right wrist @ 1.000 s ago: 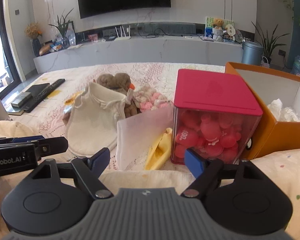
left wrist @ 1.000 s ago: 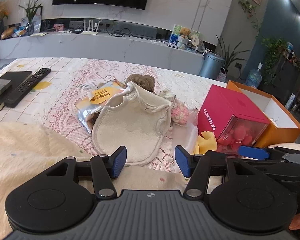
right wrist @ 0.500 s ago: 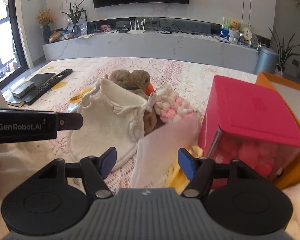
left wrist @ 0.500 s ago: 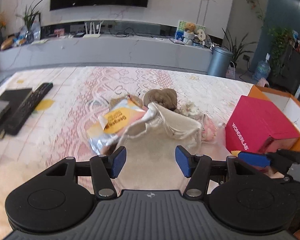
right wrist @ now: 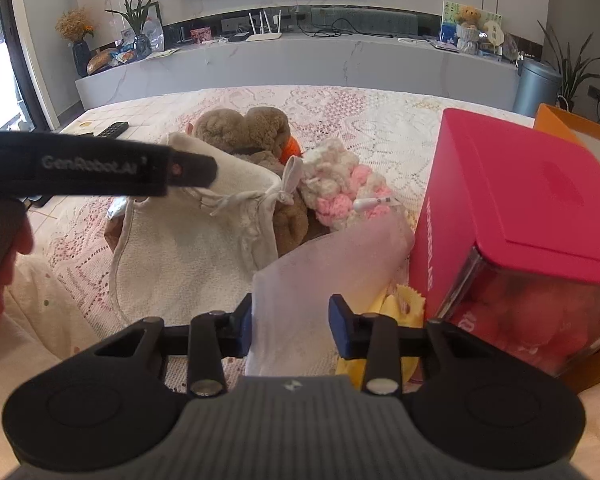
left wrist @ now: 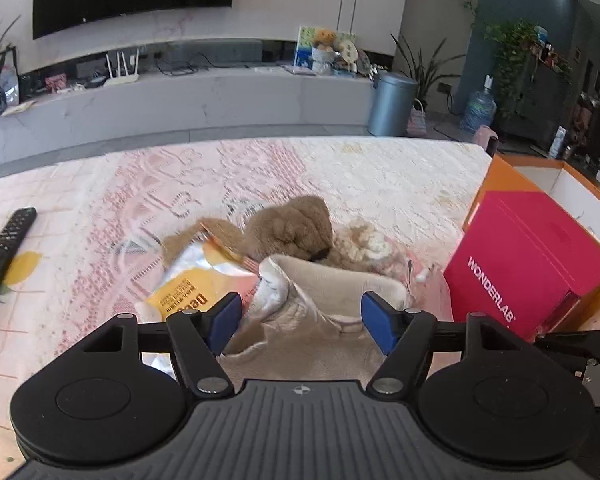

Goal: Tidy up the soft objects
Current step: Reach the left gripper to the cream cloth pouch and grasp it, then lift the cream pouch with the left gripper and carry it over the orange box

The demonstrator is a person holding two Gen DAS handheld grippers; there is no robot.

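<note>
A cream drawstring cloth bag [right wrist: 192,236] lies on the lace tablecloth; it also shows in the left wrist view [left wrist: 332,292]. Behind it sit a brown plush toy [right wrist: 244,128] [left wrist: 296,224] and a pink-and-white knitted toy [right wrist: 340,188]. A frosted translucent pouch [right wrist: 320,280] stands between my right fingers. My left gripper [left wrist: 300,322] is open, its jaws either side of the bag's open rim. My right gripper [right wrist: 290,326] is open around the pouch's lower edge. The left gripper's body crosses the right wrist view above the bag.
A red-lidded WONDERLAB box [right wrist: 528,216] [left wrist: 528,264] stands at the right, with an open orange box [left wrist: 540,176] behind it. A foil snack packet [left wrist: 192,280] lies left of the bag. A yellow item [right wrist: 400,308] lies under the pouch. A remote [left wrist: 4,248] lies far left.
Both grippers moved forward toward the pile. The left gripper now straddles the bag's rim; the right gripper's jaws narrowed and now bracket the frosted pouch.
</note>
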